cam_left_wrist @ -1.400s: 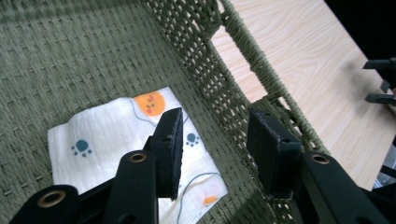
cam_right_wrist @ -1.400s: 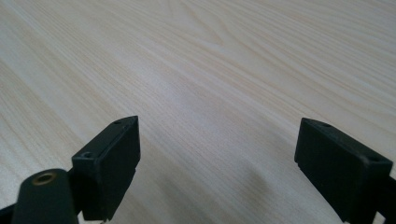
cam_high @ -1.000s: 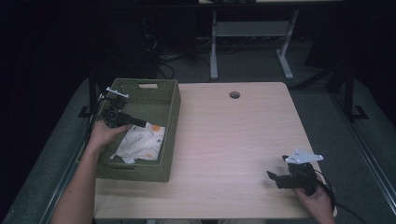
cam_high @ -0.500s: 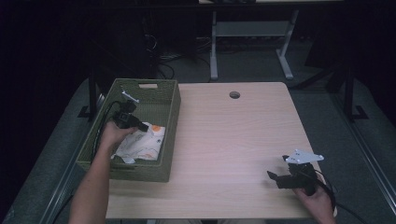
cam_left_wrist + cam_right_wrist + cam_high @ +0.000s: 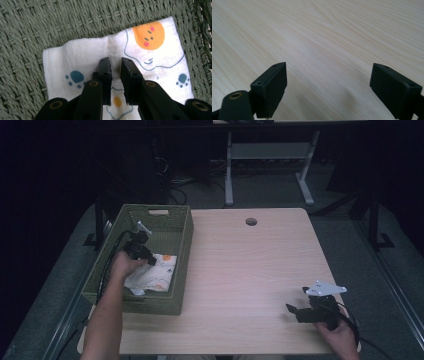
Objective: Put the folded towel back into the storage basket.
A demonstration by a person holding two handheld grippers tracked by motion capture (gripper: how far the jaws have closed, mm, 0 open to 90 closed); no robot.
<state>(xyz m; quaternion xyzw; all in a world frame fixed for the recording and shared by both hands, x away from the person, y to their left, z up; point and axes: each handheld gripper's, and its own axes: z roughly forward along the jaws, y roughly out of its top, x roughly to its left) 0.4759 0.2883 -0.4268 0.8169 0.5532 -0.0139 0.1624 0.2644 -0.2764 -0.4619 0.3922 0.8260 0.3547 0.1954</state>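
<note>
Two grippers in use, one per hand. Landmark: green woven basket (image 5: 176, 254), at left edge of wooden table (image 5: 250, 270).

1. Hidden / unclear. High view: near edge of white printed cloth (image 5: 154, 274) is cut off by the basket's front wall. Left gripper view: cloth's near part runs under the gripper body and off the frame bottom; whether fabric is caught between the jaws can't be told, though a fold ridge runs up to the narrow gap.

2. Left gripper (image 5: 115, 63): inside basket, jaws nearly closed, tips down on cloth. Cloth lies flat on basket floor, toward basket's near right corner. Left hand (image 5: 124, 265) is over basket's left half; forearm comes in across basket's front rim, w/ cable looping over left wall.

3. Right gripper (image 5: 328, 80): well right of basket, near table's front right corner. Jaws spread wide, nothing between them, low over bare wood. Right hand (image 5: 340, 332) grips it from behind, jaws pointing back toward basket.
</note>
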